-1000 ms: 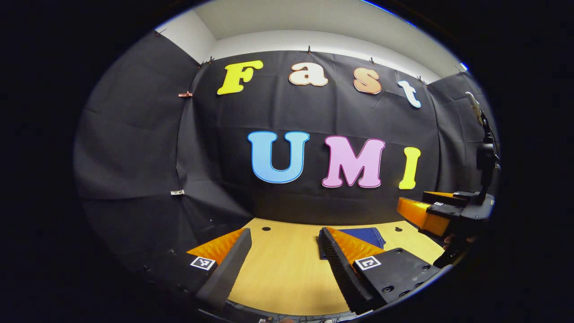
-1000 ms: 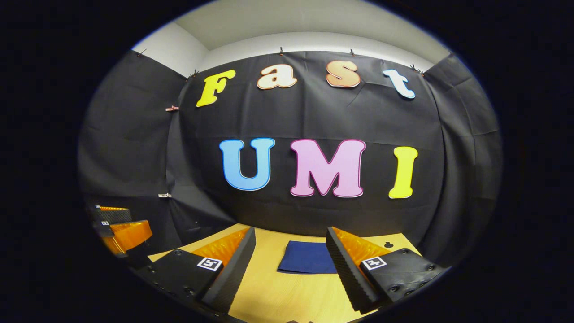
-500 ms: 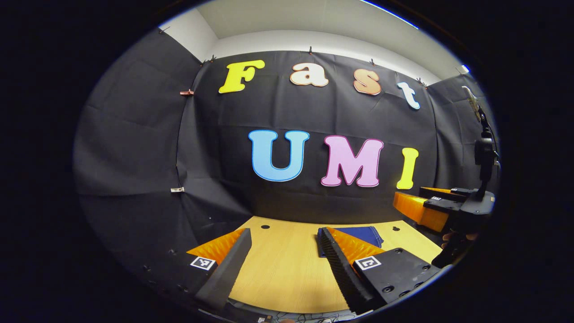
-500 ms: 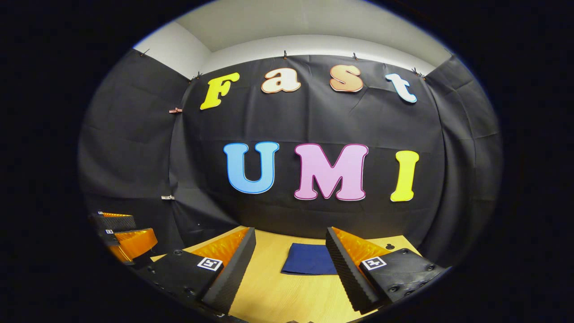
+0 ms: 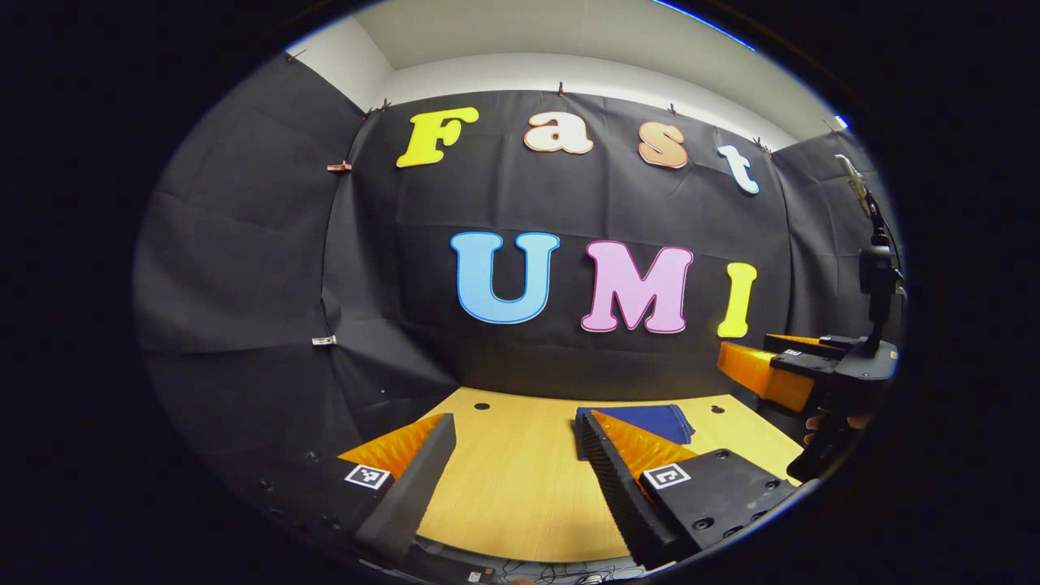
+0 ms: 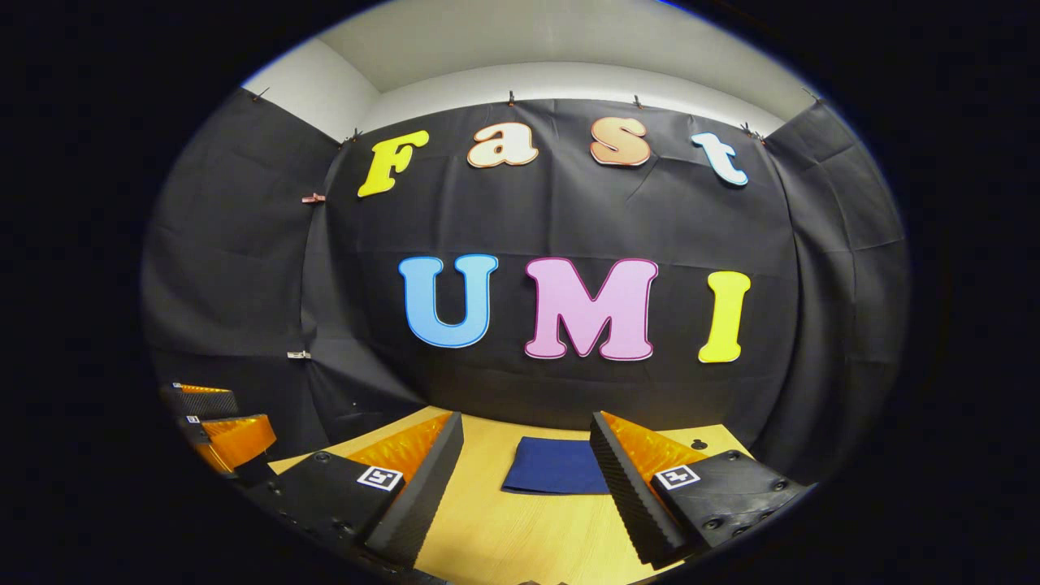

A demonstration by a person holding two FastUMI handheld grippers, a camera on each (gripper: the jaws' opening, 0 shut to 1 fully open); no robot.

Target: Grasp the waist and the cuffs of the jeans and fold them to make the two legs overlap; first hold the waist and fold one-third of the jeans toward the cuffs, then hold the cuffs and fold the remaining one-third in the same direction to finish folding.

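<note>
The dark blue jeans point(image 6: 555, 476) lie folded into a small flat rectangle on the wooden table point(image 6: 504, 536), near its far edge. In the left gripper view the jeans point(image 5: 650, 421) peek out behind my right-hand finger. My left gripper point(image 5: 520, 439) is open above the table, nothing between its fingers. My right gripper point(image 6: 528, 443) is open too, raised, with the folded jeans seen beyond its gap. The right gripper point(image 5: 792, 374) shows at the right edge of the left gripper view, a hand under it. The left gripper point(image 6: 215, 422) shows at the left edge of the right gripper view.
Black cloth walls close the booth behind and on both sides of the table point(image 5: 504, 487). Small dark holes point(image 5: 482, 405) mark the tabletop near its far edge. Bare wood lies in front of the jeans.
Both grippers have drifted only slightly; the views shift a little. The jeans stay folded and still on the table.
</note>
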